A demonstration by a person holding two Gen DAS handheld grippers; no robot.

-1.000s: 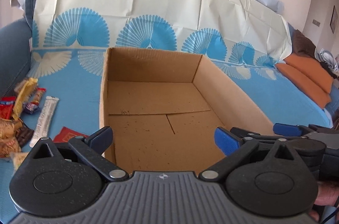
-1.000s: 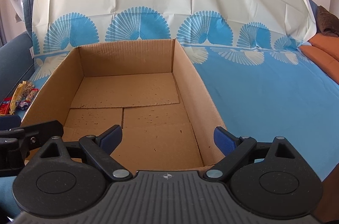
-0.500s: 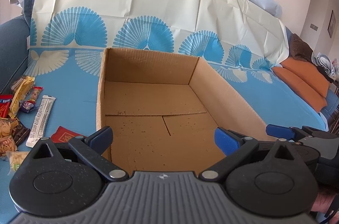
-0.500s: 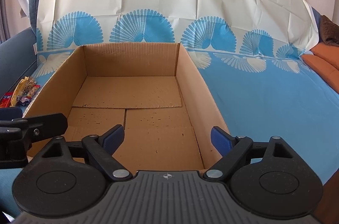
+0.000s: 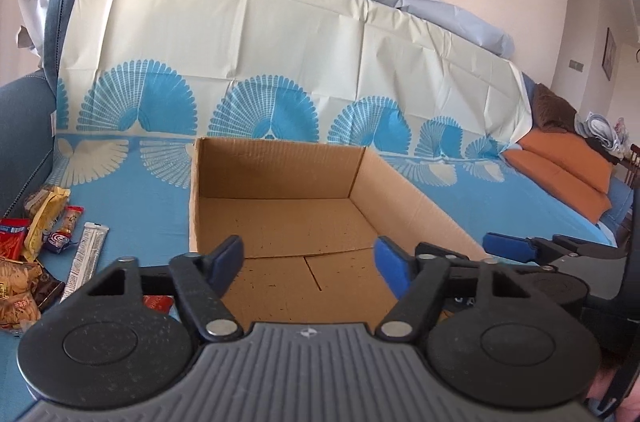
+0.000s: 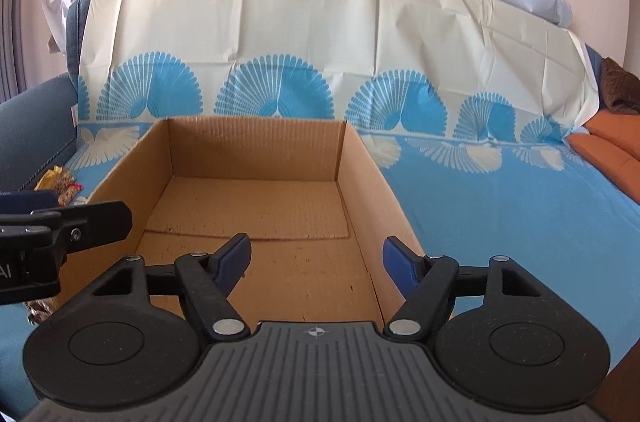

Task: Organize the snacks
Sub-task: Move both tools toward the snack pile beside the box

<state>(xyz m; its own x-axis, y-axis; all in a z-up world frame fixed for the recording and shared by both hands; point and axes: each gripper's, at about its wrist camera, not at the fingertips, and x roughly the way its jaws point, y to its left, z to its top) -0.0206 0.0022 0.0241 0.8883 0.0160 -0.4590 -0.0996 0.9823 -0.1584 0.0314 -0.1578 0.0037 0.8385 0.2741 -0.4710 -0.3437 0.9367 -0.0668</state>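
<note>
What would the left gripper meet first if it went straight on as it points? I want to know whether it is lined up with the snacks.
Probably the bare floor of the cardboard box, not the snacks off to its left. The left gripper holds nothing; its jaws are closing.

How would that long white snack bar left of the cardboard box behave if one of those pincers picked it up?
The white snack bar looks thin and long, so probably light and apt to sag or swing if gripped at one end. Its glossy wrapper may be slippery. It lies flat on the blue cover, so it shouldn't roll.

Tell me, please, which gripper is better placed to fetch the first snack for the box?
Left. The snacks lie left of the box, beside the left gripper; the right gripper faces the box's far side.
</note>
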